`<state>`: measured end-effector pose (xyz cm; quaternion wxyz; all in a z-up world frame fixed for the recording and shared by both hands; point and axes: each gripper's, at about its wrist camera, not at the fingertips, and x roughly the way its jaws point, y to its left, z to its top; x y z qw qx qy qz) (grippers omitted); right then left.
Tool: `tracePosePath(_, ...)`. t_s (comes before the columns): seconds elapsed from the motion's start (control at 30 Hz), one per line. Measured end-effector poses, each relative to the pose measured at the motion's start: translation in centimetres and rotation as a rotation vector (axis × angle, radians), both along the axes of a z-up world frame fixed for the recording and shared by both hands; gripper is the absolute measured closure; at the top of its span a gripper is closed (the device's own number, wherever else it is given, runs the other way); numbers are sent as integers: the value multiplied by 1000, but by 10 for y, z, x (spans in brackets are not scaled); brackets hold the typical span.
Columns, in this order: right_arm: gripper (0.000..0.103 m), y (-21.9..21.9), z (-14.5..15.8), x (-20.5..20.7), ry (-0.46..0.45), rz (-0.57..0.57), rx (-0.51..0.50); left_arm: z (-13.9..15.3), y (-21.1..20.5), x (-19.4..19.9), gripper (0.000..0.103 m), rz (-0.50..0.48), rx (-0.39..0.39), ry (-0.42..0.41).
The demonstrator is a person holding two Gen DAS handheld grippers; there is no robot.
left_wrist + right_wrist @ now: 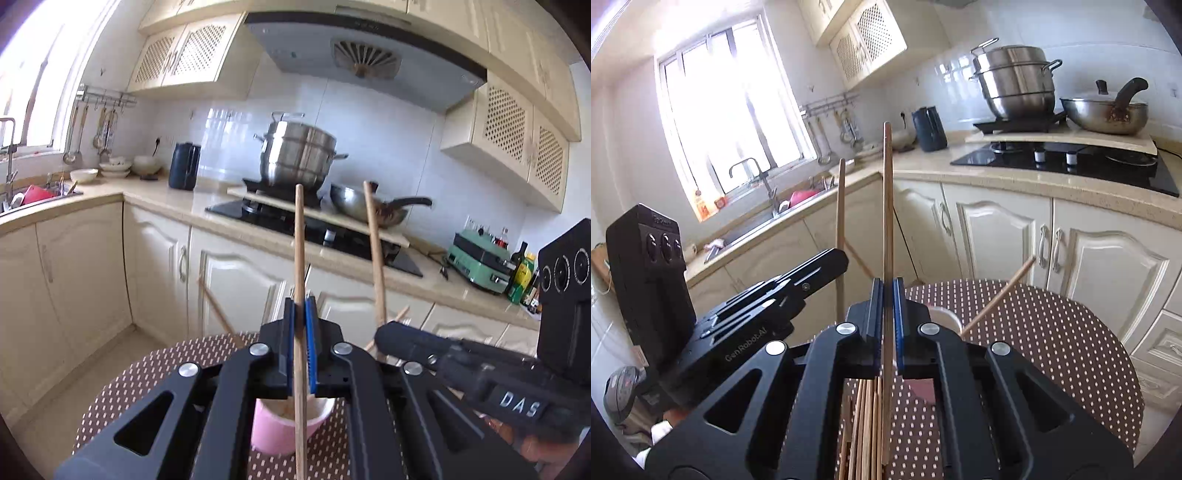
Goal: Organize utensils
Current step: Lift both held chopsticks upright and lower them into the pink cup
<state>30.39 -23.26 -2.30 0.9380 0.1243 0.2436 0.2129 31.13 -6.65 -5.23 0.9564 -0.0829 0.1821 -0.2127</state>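
My left gripper (300, 314) is shut on a wooden chopstick (299, 251) that stands upright, its lower end running down over a pink cup (280, 428) on the dotted round table (147, 369). My right gripper (887, 295) is shut on another upright chopstick (887, 206). A bundle of chopsticks (862, 424) lies on the table below it. The right gripper (436, 347) and its chopstick (375, 251) show at the right in the left wrist view. The left gripper (798, 280) and its chopstick (841, 206) show at the left in the right wrist view. A white cup rim (945, 314) holds a leaning chopstick (997, 297).
Kitchen cabinets (236, 273) and a counter (166, 199) run behind the table. A stove (1071, 162) carries a steel steamer pot (299, 158) and a wok (1104, 110). A sink with dishes (798, 199) sits under the window. A dark kettle (184, 166) stands on the counter.
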Motion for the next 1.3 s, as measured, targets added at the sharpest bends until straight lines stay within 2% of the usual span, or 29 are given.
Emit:
tracePosePath(0.3,97,-10,16,27,-136,-82,42,25,-9,27,97,60,-63,-131)
tracePosePath(0.53,97,-13,11,44,-174,-118,27,26,-1,46,97,80,-143,-161)
tracePosePath(0.83,97,-9,-10,44,-229,-126,-6,-4,3,53,97,115,-113,-156)
tracePosePath(1.13,97,-11,-32,26,-227,-137,-33,-23,11,32,97,111,-71,-142)
tracePosePath(1.3,97,-15,-40,15,-214,-139,-26,-28,15,21,97,99,-75,-123)
